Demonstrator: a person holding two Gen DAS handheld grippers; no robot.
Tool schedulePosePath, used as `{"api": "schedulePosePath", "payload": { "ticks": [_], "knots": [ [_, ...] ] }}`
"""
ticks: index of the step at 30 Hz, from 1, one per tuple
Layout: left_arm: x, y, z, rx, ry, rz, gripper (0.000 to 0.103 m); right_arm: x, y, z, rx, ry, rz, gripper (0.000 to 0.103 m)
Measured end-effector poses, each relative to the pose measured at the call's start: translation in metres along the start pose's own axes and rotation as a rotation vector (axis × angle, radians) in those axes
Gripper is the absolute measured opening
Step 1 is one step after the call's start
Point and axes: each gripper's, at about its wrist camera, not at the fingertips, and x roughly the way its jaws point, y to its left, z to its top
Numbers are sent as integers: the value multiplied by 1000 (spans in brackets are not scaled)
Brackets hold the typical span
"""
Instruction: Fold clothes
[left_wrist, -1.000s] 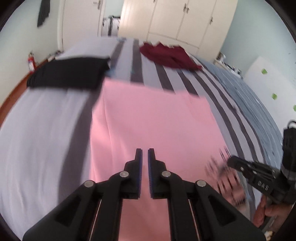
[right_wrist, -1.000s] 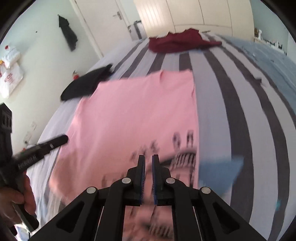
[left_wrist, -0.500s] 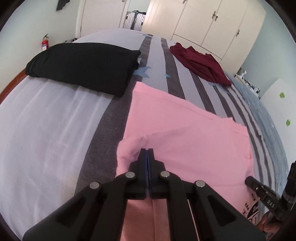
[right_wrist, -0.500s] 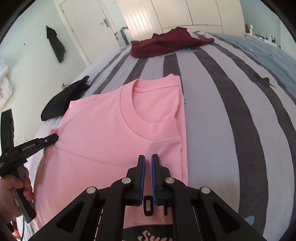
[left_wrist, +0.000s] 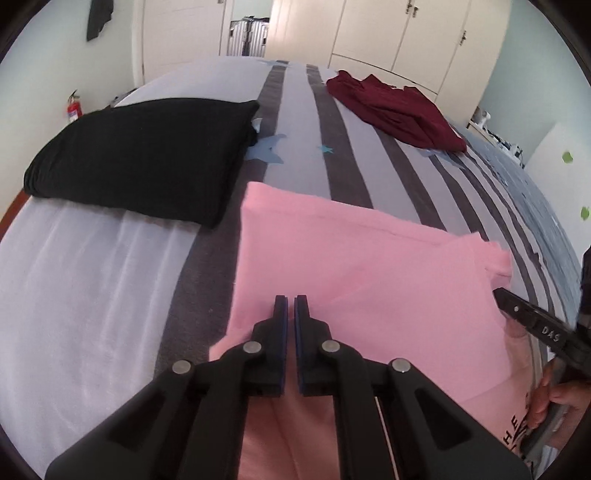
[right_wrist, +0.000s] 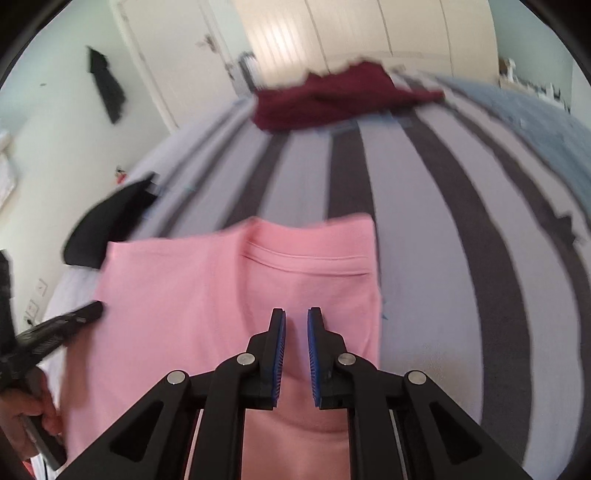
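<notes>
The left gripper (left_wrist: 290, 301) has its jaws nearly closed, and whether they pinch cloth I cannot tell. The right gripper (right_wrist: 296, 314) shows a narrow gap holding nothing. Both hover low over the soft pink cotton T-shirt (left_wrist: 362, 273), partly folded on the grey striped bedspread (left_wrist: 354, 173), probably to lay the fold flat. Only the left view shows the folded black garment (left_wrist: 147, 155) clearly, beside the shirt; the right view shows the collar seam (right_wrist: 306, 260).

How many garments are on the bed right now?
3: pink T-shirt nearest, under both grippers; folded black garment to its left; maroon garment crumpled at the far end. Others may lie outside the views.
</notes>
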Motion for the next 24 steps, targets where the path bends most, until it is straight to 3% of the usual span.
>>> {"api": "schedulePosePath", "payload": {
  "ticks": [3, 4, 8, 14, 17, 20, 24],
  "knots": [
    [-4, 2, 2, -15, 7, 5, 3, -3, -3, 9, 3, -5, 2, 8],
    [-6, 1, 4, -13, 3, 7, 3, -7, -1, 14, -4, -19, -12, 13],
    [-13, -14, 19, 61, -51, -17, 3, -14, -4, 32, 4, -66, -11, 14],
    [18, 7, 20, 5, 56, -16, 3, 16, -20, 43, 16, 11, -37, 11],
    [3, 8, 19, 41, 42, -10, 3, -5, -11, 45, -9, -24, -52, 16],
    [-23, 4, 10, 57, 21, -30, 3, -44, 8, 28, -79, -71, -14, 16],
    [-79, -12, -26, 64, -23, -84, 3, -86, 38, -21, -116, -55, 53, 16]
  ]
}}
